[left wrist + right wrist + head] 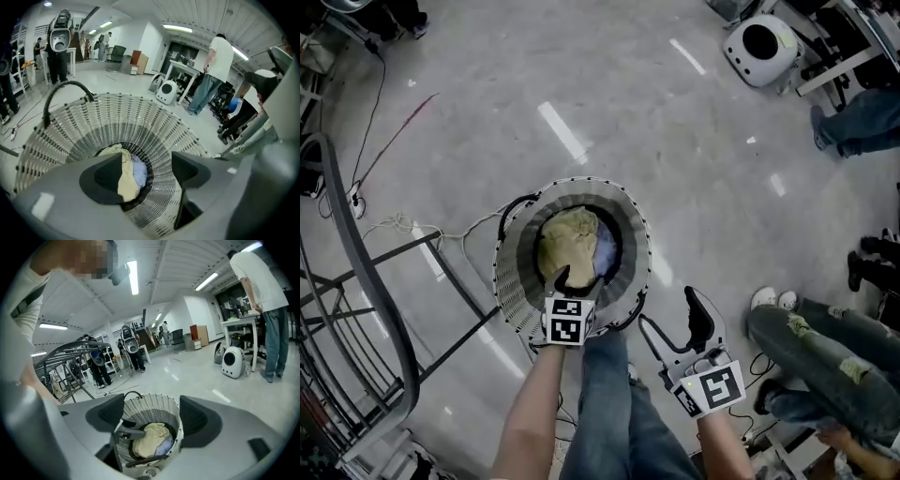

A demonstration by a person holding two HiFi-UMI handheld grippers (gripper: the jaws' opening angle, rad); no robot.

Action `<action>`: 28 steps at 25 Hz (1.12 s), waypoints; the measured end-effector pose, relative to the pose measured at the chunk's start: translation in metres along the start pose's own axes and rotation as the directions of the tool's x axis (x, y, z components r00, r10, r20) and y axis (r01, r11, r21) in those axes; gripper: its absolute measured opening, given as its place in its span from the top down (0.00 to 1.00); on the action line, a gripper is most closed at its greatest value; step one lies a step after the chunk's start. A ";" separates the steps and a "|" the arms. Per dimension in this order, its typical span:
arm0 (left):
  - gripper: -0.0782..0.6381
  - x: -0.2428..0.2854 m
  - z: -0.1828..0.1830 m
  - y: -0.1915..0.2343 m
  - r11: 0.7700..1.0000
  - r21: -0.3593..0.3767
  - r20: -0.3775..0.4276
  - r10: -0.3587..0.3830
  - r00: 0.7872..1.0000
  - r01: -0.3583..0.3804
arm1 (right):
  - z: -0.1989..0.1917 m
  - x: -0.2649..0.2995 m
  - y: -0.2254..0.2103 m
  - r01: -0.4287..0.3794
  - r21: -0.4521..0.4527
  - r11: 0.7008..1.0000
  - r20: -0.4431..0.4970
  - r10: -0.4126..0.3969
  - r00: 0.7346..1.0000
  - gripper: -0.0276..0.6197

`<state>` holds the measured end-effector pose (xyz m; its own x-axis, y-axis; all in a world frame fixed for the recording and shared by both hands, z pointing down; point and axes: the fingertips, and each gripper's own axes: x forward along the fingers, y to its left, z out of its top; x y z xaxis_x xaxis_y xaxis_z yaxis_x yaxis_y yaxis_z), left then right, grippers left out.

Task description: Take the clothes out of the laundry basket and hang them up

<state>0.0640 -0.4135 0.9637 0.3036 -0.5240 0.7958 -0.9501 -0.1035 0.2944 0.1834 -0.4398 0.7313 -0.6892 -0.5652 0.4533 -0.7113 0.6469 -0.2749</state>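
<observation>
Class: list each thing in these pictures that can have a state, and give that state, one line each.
Basket: upright, holding clothes.
Yellow garment: crumpled on top in the basket.
Blue garment: bunched beside it, partly covered.
Left gripper: open, empty, over the basket mouth.
Right gripper: open, empty, beside the basket.
Rack: nothing hung on the visible part.

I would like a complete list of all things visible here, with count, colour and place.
laundry basket: 1, white, black handle, floor centre
yellow garment: 1, pale yellow, inside basket
blue garment: 1, light blue, inside basket, beside it
metal rack: 1, dark, left
rounded case: 1, white, top right
seated person's legs: 1 pair, dark jeans, right
left gripper: 1, grey, open, over basket
right gripper: 1, grey, open, right of basket
</observation>
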 end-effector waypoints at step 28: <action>0.49 0.196 -0.178 0.080 0.997 -0.069 -0.377 0.007 0.926 -0.036 | -0.120 0.059 -0.061 0.068 0.137 0.988 -0.022 -0.065 0.998 0.40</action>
<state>0.0604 -0.3742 1.2376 0.3015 -0.1668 0.9388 -0.9531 -0.0266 0.3014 0.2027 -0.4512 0.8762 -0.6381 -0.5947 0.4890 -0.7685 0.5307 -0.3575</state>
